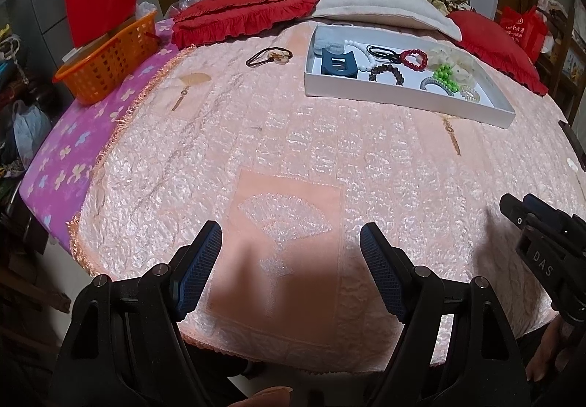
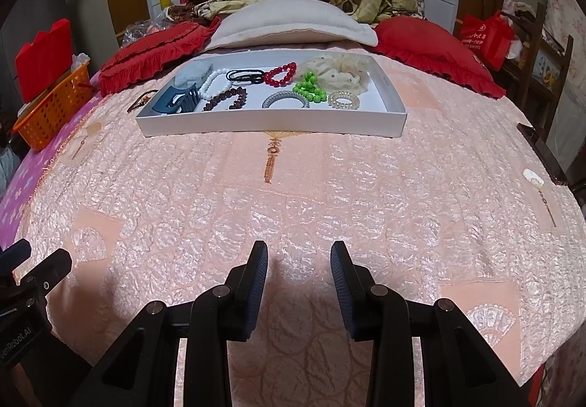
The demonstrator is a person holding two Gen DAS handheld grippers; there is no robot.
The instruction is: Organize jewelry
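The jewelry was almost all gathered in the white tray (image 2: 271,125), which lay on the bed's pink quilted cover (image 2: 293,209) well beyond both grippers. Nearest the cameras, the left gripper (image 1: 291,260) hovered over the cover's near edge with its fingers (image 1: 199,267) spread wide and nothing between them. The right gripper (image 2: 298,282) hovered just beside it, its fingers (image 2: 252,289) set closer together but still parted, with nothing between them.

The tray's long axis ran crosswise to the grippers' reach, its long near wall facing them, slightly skewed in the left view. Inside its left end sat a dark blue claw clip (image 2: 177,101), with a white bead bracelet (image 2: 212,82) and a dark brown bead bracelet (image 2: 227,99) next to it. Toward the tray's middle lay black hair ties (image 2: 243,75), a red bead bracelet (image 2: 280,73) and a silver sparkly bangle (image 2: 285,100). At its right end were green beads (image 2: 309,88), a clear coil hair tie (image 2: 344,100) and a cream scrunchie (image 2: 340,71).

One piece appeared left over: a brown cord hair tie with a pendant-like charm (image 1: 269,56), lying on the cover just left of the tray, its loop stretched roughly parallel to the tray's long side. Judging by this, the sorting was nearly done, with that tie still to be moved in.

Behind the tray lay a white pillow (image 2: 293,22) and red frilled cushions (image 2: 146,66); far left of the tray stood an orange basket (image 2: 51,114).
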